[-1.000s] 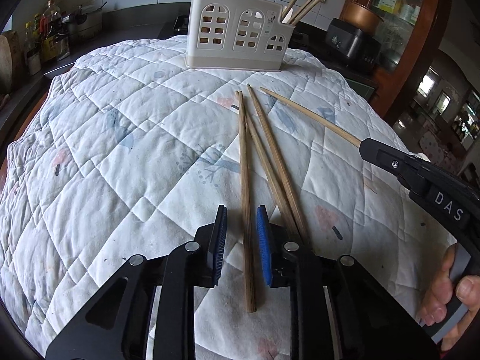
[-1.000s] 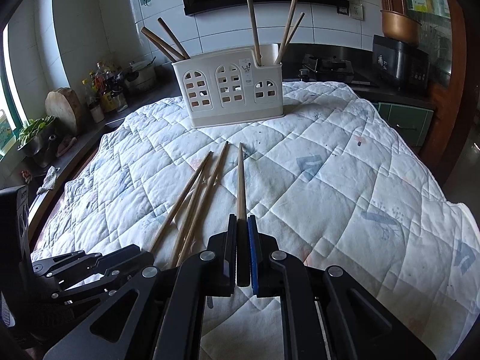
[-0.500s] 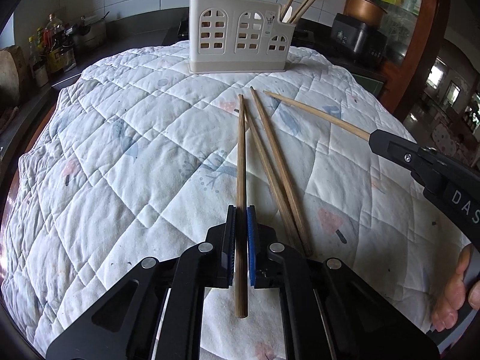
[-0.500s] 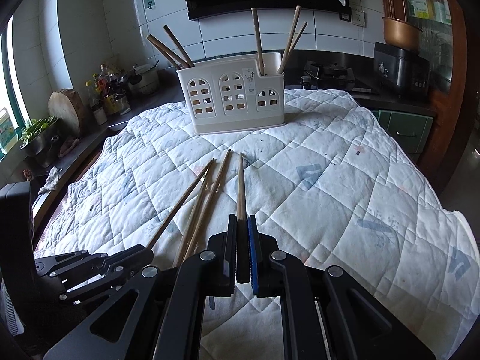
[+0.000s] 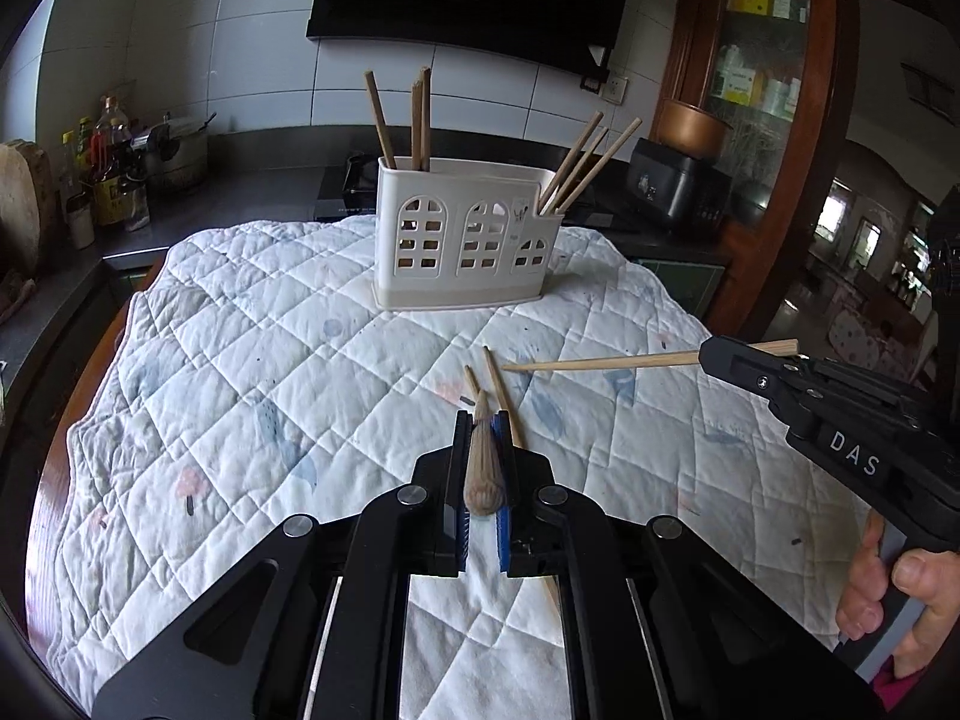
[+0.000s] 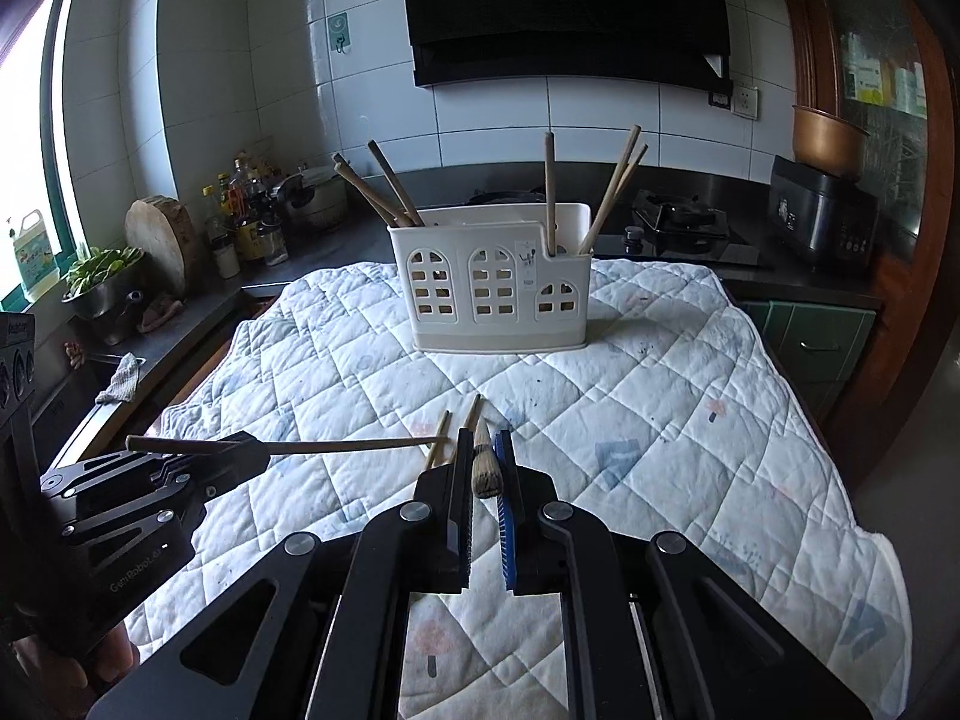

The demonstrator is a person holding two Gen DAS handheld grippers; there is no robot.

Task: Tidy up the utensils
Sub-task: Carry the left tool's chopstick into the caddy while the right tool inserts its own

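Chopsticks are clamped, one in the left gripper and one in the right gripper, above the quilted counter. Two loose chopsticks lie below, near the holder. Light, stiff and slippery, they are best held near the thick end.

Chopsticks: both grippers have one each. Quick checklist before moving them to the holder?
1. Left gripper shut on its chopstick: ok.
2. Right gripper shut on its chopstick: ok.
3. Both held chopsticks lifted clear of the quilt: ok.
4. Holder upright with free room in its compartments: ok; the middle one looks empty.
5. Loose chopsticks left on the quilt: not ok, two remain.
6. Held sticks crossing each other: cannot tell.
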